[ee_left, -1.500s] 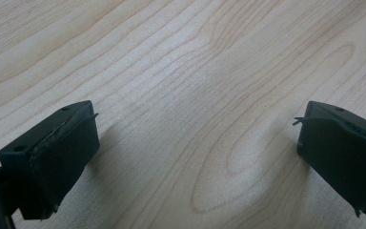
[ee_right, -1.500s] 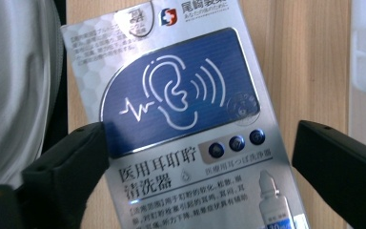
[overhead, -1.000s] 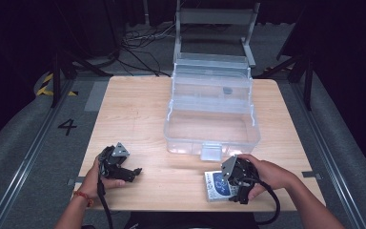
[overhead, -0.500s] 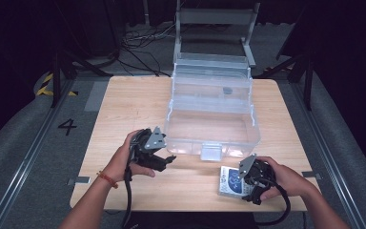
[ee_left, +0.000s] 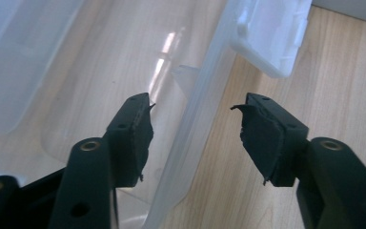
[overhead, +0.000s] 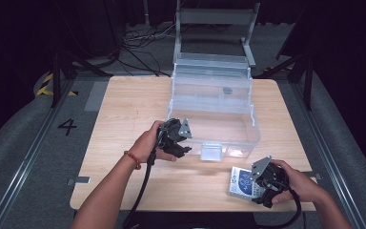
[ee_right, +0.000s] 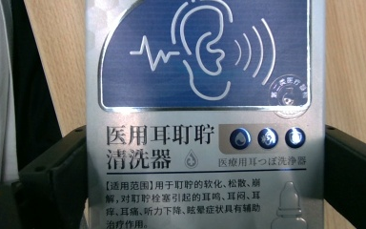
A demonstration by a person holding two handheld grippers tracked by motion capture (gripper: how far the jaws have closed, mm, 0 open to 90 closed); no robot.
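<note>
Moved up, left gripper (overhead: 183,143) straddles the clear box (overhead: 214,112) wall, jaws apart; right gripper (overhead: 262,188) clamps the carton (overhead: 240,183).

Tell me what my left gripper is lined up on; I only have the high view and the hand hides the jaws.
Observer: In the left gripper view the left gripper is open, its jaws straddling the front wall of the clear bin, one jaw inside and one outside.
Operator: Say what the right one has.
Observer: The right gripper is shut on a silver box, its jaws pressing the box's two long sides.
Operator: Read me the box.
Observer: Its face shows a blue panel with a white ear and sound waves, above Chinese print.
</note>
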